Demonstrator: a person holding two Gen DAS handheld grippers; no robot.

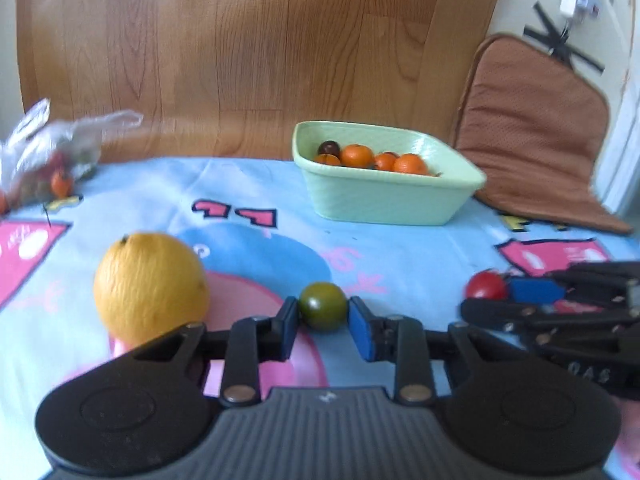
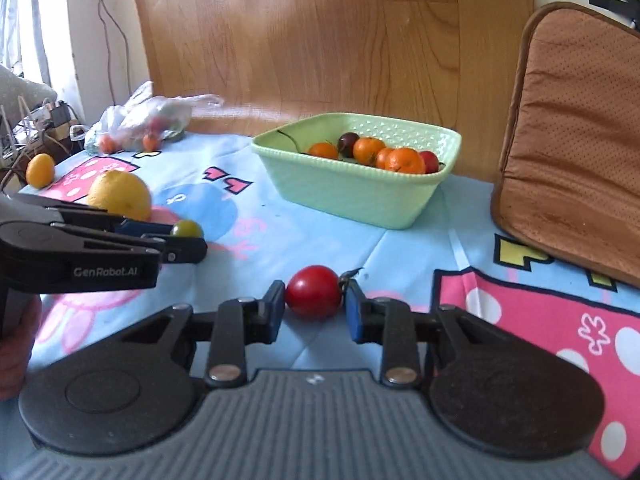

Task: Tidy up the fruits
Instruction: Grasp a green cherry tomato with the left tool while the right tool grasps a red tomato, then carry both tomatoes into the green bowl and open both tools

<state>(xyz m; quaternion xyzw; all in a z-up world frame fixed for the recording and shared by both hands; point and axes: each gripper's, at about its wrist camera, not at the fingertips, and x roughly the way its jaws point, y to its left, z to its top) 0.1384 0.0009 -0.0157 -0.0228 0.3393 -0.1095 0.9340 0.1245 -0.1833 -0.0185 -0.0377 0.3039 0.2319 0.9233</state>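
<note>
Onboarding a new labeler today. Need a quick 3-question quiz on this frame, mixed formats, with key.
1. True or false: the left gripper is closed on a green tomato.
2. Which fruit sits between the right gripper pads?
A. a large yellow citrus
B. a red tomato
C. a tangerine
3. Fill in: the sorted tangerines and small fruits lie in a pale ____ basket.

Key
1. True. The pads press it on both sides.
2. B. The red tomato lies on the cloth between the pads; the large yellow citrus lies loose beside the left gripper.
3. green
</note>
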